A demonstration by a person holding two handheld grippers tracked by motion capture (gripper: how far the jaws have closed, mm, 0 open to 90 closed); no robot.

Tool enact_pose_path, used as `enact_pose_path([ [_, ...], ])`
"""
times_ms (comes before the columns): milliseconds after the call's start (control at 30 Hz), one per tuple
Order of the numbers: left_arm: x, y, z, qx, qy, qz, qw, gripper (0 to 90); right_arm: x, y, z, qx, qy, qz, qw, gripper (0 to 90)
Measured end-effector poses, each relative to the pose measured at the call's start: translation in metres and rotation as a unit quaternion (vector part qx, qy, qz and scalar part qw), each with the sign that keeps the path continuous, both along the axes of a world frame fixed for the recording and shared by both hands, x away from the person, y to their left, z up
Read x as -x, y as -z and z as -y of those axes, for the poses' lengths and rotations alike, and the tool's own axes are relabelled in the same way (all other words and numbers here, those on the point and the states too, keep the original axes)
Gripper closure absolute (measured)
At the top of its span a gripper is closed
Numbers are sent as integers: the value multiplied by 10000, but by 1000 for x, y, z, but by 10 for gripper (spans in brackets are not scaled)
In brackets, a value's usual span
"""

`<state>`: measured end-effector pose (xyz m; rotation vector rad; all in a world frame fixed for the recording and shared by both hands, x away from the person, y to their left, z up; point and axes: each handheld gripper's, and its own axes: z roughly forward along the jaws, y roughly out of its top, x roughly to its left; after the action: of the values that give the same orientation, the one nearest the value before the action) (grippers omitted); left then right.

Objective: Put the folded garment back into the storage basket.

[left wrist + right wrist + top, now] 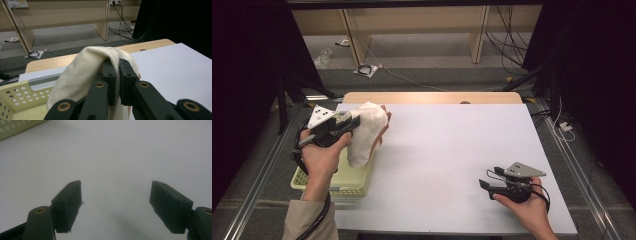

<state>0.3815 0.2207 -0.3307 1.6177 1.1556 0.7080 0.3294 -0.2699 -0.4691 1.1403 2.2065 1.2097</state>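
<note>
A cream cloth point(364, 131) hangs in the air at the table's left side, above the right edge of a pale yellow basket point(319, 183). My left gripper point(353, 120) is shut on the cloth near its top. In the left gripper view the two black jaws stand pressed together on a fold of the cloth point(82, 70), which drapes down over them, and the basket point(17, 96) lies below at the left. My right gripper point(485, 187) rests low over the table's front right, open, with nothing between its fingers point(68, 202).
The white table top point(452, 145) spreads between the two hands. A wooden board edge point(432, 97) runs along the table's far side. Shelving legs and cables point(507, 40) stand on the floor beyond. Dark curtains flank both sides.
</note>
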Motion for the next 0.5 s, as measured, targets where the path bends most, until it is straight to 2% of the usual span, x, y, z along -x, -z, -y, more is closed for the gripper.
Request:
enact_pose_path([
  [500,-1,0,-6,3,-103,-13,9999,845,0,0,0,3,0,1,10000,264],
])
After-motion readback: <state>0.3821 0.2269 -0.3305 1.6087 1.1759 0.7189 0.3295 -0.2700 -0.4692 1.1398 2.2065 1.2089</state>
